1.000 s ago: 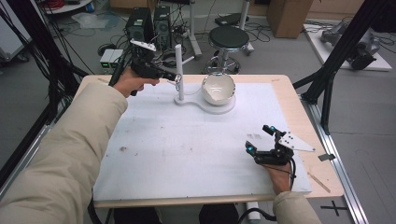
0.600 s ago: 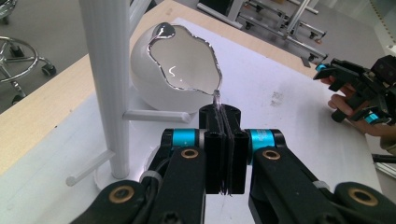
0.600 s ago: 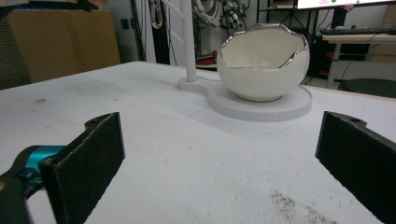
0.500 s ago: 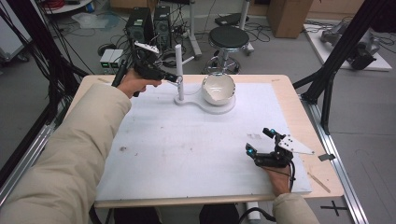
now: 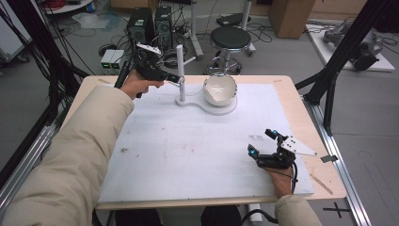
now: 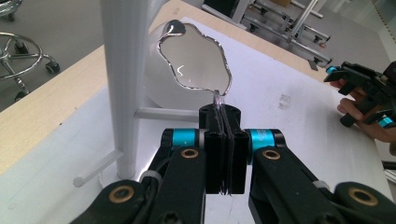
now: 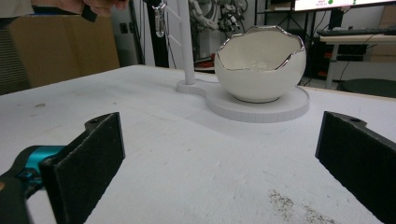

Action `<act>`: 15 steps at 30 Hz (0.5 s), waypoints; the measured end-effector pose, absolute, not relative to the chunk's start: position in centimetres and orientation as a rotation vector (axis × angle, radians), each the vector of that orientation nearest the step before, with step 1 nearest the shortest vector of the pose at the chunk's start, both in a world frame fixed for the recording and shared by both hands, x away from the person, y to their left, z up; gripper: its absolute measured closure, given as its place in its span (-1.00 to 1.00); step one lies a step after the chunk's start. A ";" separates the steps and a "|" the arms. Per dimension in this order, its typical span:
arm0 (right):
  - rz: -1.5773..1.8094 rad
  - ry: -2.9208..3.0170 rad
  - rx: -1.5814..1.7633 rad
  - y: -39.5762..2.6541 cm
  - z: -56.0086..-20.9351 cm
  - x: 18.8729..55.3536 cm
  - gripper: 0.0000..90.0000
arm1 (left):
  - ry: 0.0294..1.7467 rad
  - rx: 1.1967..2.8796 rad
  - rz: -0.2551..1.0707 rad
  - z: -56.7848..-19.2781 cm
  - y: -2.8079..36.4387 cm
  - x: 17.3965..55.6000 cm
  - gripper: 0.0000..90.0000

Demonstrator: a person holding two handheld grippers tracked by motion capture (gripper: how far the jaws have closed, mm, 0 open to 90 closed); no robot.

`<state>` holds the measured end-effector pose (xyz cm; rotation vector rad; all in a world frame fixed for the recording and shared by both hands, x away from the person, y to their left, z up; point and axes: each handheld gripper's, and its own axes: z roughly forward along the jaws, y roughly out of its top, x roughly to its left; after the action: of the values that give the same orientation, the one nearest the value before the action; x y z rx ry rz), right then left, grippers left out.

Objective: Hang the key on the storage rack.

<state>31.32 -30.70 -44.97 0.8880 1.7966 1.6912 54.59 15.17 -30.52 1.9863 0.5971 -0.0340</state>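
Observation:
A white jewellery stand has a tall post [image 5: 180, 70] with side pegs [image 6: 164, 113], and a shared base that carries a white eggshell-shaped bowl [image 5: 219, 89] with a silver rim. My left gripper [image 5: 177, 78] is at the post's left side, shut on a small silvery trinket [image 6: 217, 97] whose tip pokes out past the jaws [image 6: 223, 114]. From the right gripper view the trinket [image 7: 160, 21] hangs beside the post [image 7: 186, 42]. My right gripper [image 5: 259, 142] rests low over the mat at the front right, open, nothing between its pads [image 7: 224, 161], facing the bowl [image 7: 260, 70].
A white mat [image 5: 197, 146] covers most of the wooden table [image 5: 306, 117]. A stool [image 5: 232, 37], computers and cables stand behind the far edge. A black frame leg [image 5: 329, 84] rises at the right.
My left gripper has edged a little to the right, closer to the post, still shut on the trinket. The right gripper has stayed where it was.

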 end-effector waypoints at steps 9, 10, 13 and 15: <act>1.697 1.795 0.895 -30.7 -45.0 31.3 -0.99 | 0.625 1.987 -0.028 -31.2 15.3 55.1 0.96; 1.700 1.795 0.900 -30.7 -45.0 31.3 -0.99 | 0.630 1.984 -0.024 -31.2 15.3 55.1 0.96; 1.704 1.798 0.908 -30.8 -45.0 31.3 -0.99 | 0.644 1.970 -0.012 -31.4 15.4 55.2 0.96; 1.704 1.799 0.906 -30.8 -45.0 31.3 -0.99 | 0.650 1.979 -0.006 -31.5 15.5 55.3 0.96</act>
<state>31.29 -30.76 -44.96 0.9059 1.7987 1.7039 55.29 15.45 -31.54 1.9789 0.6498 -0.0060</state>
